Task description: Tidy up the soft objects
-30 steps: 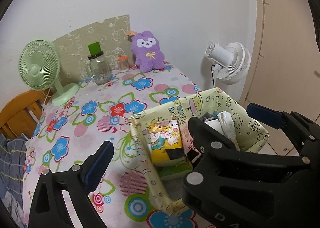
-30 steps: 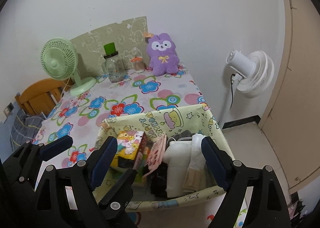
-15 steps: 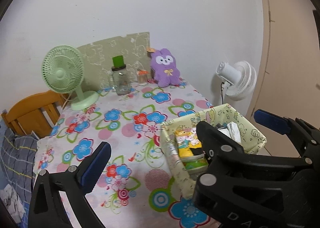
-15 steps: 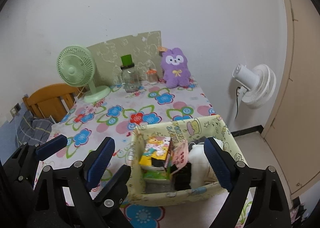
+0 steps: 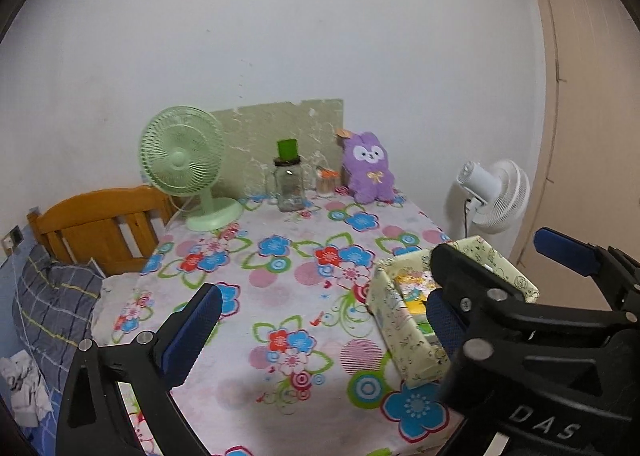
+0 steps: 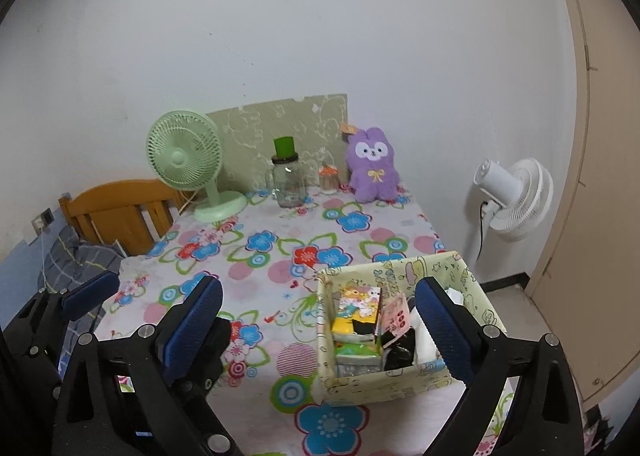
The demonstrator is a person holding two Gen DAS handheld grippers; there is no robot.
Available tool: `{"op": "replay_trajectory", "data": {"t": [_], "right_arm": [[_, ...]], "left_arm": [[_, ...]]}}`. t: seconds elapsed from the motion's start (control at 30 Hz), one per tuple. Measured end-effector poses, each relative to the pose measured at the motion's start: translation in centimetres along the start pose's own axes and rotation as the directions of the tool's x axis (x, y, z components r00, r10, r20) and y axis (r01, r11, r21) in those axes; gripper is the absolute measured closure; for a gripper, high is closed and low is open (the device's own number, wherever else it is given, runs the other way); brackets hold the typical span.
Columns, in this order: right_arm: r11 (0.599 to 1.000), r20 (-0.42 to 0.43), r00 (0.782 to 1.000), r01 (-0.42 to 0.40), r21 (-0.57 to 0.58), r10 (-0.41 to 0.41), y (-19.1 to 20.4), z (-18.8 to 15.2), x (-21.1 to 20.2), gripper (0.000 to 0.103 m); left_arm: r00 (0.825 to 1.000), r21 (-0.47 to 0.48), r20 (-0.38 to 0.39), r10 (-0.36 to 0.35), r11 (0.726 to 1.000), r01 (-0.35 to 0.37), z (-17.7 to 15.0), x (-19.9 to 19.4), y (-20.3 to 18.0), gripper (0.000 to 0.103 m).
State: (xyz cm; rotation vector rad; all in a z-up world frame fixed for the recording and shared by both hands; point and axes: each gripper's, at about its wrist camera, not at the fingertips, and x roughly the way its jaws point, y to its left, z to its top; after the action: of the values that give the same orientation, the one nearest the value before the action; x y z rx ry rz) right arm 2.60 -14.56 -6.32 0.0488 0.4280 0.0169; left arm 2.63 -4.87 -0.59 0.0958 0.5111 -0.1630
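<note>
A pale yellow-green fabric box (image 6: pixel 404 378) stands at the near right of the flowered table, also in the left wrist view (image 5: pixel 396 336). It holds a yellow cartoon pack (image 6: pixel 354 310), a pink item, black and white soft things. A purple plush bunny (image 6: pixel 373 165) sits upright at the far edge against the wall, also in the left wrist view (image 5: pixel 369 167). My right gripper (image 6: pixel 320 324) is open and empty, raised above the box's near side. My left gripper (image 5: pixel 372 292) is open and empty, to the left of the right one and well back from the table.
A green desk fan (image 6: pixel 188 164), a glass jar with a green lid (image 6: pixel 287 176) and a small orange-lidded jar (image 6: pixel 329 176) stand at the table's far edge by a green board. A white fan (image 6: pixel 514 196) stands right of the table. A wooden headboard (image 6: pixel 120 212) is at left.
Both grippers have pulled back and up from the box, so the table and box look smaller and farther. Both stay open and empty.
</note>
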Motion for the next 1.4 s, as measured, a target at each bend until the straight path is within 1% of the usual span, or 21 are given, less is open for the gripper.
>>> {"op": "replay_trajectory", "data": {"t": [0.37, 0.6, 1.03, 1.13, 1.4], "right_arm": [[1.000, 0.058, 0.998, -0.016, -0.009, 0.017, 1.6, -0.2, -2.7, 0.004], [0.999, 0.089, 0.996, -0.022, -0.027, 0.024, 2.1, -0.5, -3.9, 0.004], [0.999, 0.118, 0.993, -0.027, -0.023, 0.030, 1.8, -0.7, -5.0, 0.003], [0.999, 0.120, 0.992, -0.026, -0.019, 0.028, 1.5, -0.7, -5.1, 0.002], [1.000, 0.130, 0.991, -0.022, -0.012, 0.024, 1.0, -0.5, -5.4, 0.002]], "left_arm": [[0.995, -0.063, 0.046, 0.085, 0.995, -0.082, -1.0, -2.9, 3.7, 0.000], [0.991, -0.089, 0.072, 0.114, 0.990, -0.108, -1.3, -4.4, 4.7, 0.000], [0.987, -0.094, 0.098, 0.128, 0.988, -0.119, -1.4, -5.6, 4.8, 0.000], [0.983, -0.091, 0.105, 0.150, 0.986, -0.141, -1.3, -5.7, 4.7, 0.000], [0.984, -0.096, 0.107, 0.143, 0.987, -0.133, -1.2, -5.8, 4.7, 0.000]]}}
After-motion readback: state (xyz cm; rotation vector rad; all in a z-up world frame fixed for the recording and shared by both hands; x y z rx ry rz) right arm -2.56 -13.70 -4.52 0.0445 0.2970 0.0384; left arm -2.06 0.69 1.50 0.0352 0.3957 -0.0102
